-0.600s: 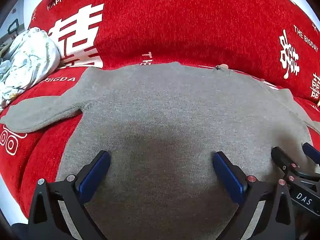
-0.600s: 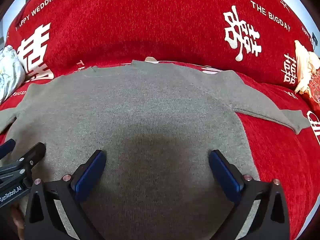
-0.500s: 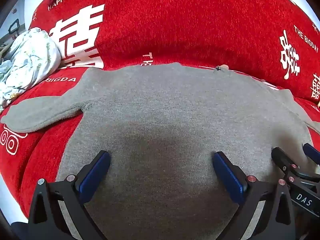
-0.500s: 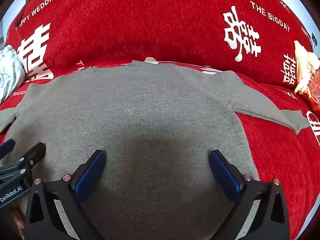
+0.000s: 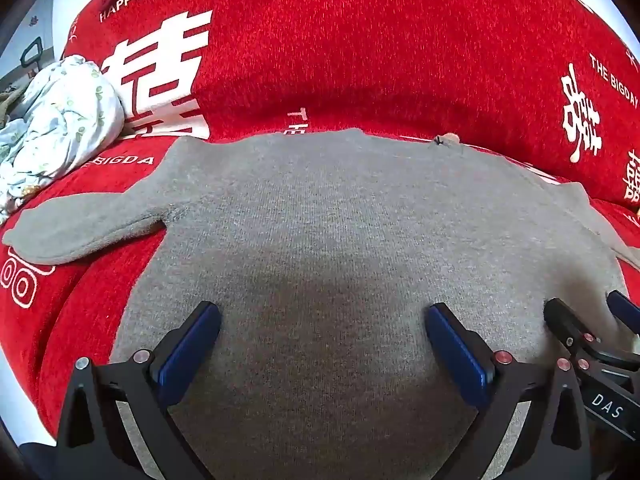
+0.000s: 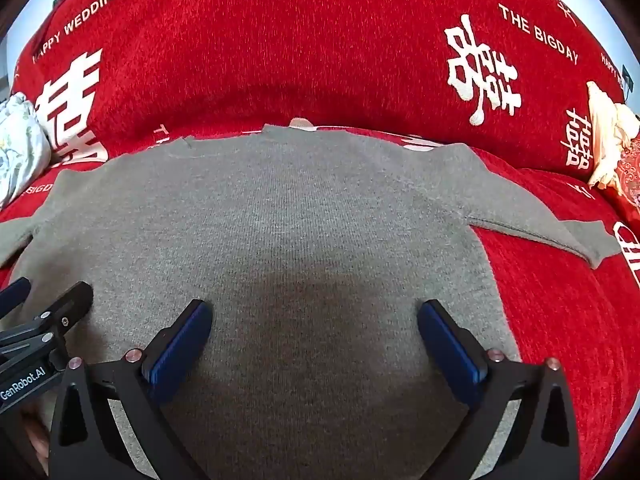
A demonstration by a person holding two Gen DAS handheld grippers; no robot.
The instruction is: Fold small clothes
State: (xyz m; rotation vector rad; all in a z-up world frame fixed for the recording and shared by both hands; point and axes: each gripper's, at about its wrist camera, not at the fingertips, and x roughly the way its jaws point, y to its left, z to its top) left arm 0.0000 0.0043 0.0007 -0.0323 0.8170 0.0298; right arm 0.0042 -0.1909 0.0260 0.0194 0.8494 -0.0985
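My left gripper [image 5: 320, 344] is spread wide and holds nothing. Its two blue pads [image 5: 188, 352] hang just over the gray sweater [image 5: 340, 220]. My right gripper [image 6: 316, 344] is spread wide too, with nothing in it. The two grippers sit side by side, very near each other, low over the bottom part of the sweater.

The sweater lies flat on the red blanket [image 5: 380, 48]. Its neck points away from me. One sleeve [image 5: 92, 224] sticks out to the left and the other sleeve [image 6: 540, 220] sticks out to the right. No fold is made yet, I think.

Past the left sleeve there is a bunched-up white cloth with little leaves [image 5: 56, 128]. Far on the right there is a cream and red thing [image 6: 612, 140] I cannot make out.

Here is what could go wrong. The sweater is soft and has two layers. If I pinch only the top layer, the back will stay down and the fold will come out lumpy. If my pads dig too deep, I may grab the fuzzy blanket too and drag it along. My grippers are so close that they could bump. And if I pull one side more, the sweater will slide and go crooked.
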